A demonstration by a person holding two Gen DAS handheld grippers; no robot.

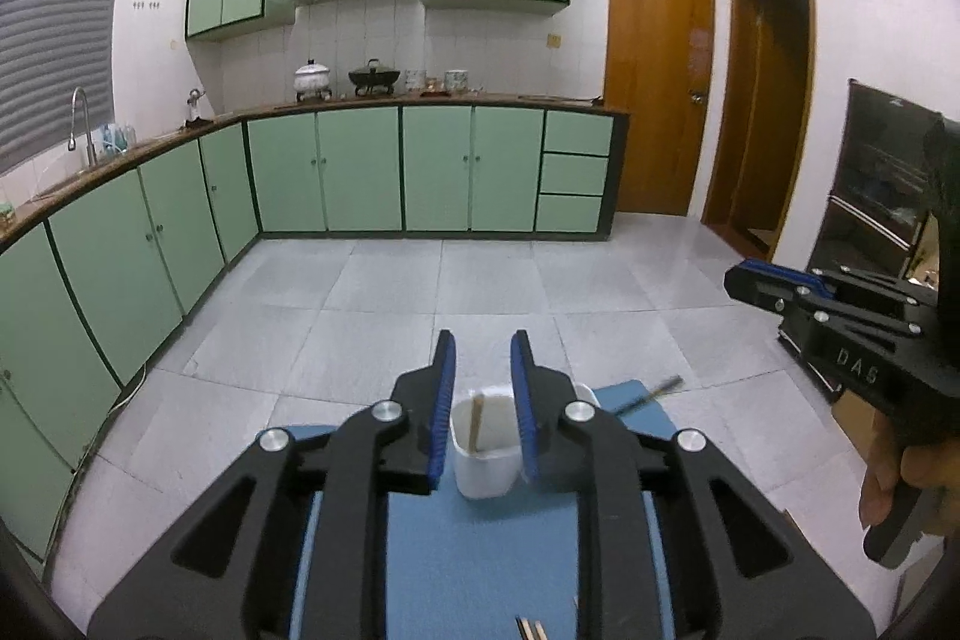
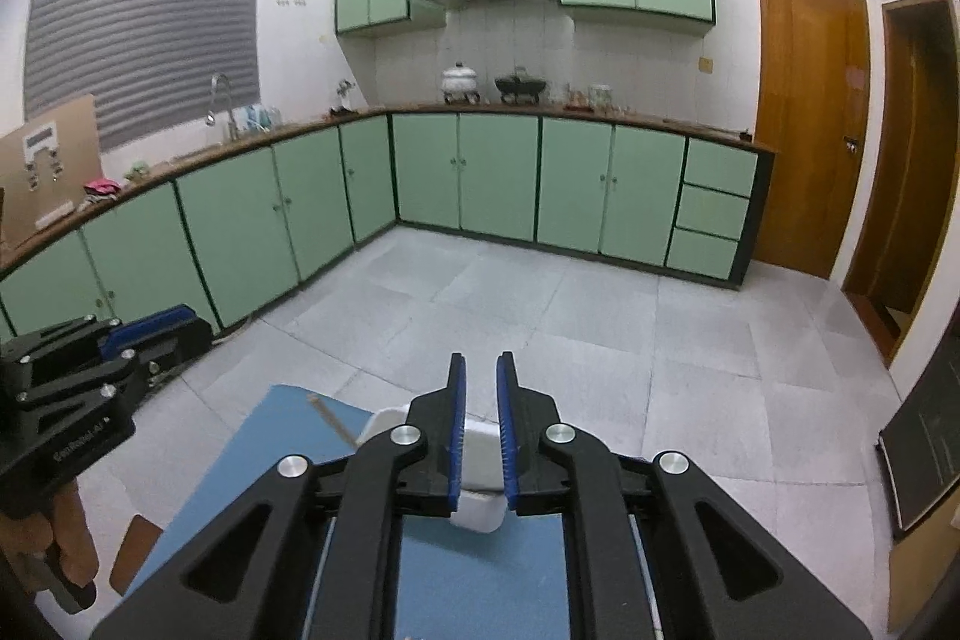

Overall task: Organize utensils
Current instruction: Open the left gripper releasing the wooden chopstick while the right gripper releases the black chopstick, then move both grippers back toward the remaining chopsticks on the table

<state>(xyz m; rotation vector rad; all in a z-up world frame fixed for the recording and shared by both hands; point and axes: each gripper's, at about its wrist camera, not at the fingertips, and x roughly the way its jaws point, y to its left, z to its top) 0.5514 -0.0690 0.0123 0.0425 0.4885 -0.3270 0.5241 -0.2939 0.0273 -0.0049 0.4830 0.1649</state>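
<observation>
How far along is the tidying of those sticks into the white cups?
One stick already stands in the white cup; another seems to lean from a second cup behind. Nothing is in hand: the left claw and the right claw are both open and empty. Still left: a couple of stick ends lie on the blue mat.

White holder (image 1: 483,451) on blue mat (image 1: 480,568); mint-green cabinets (image 1: 360,169).
</observation>
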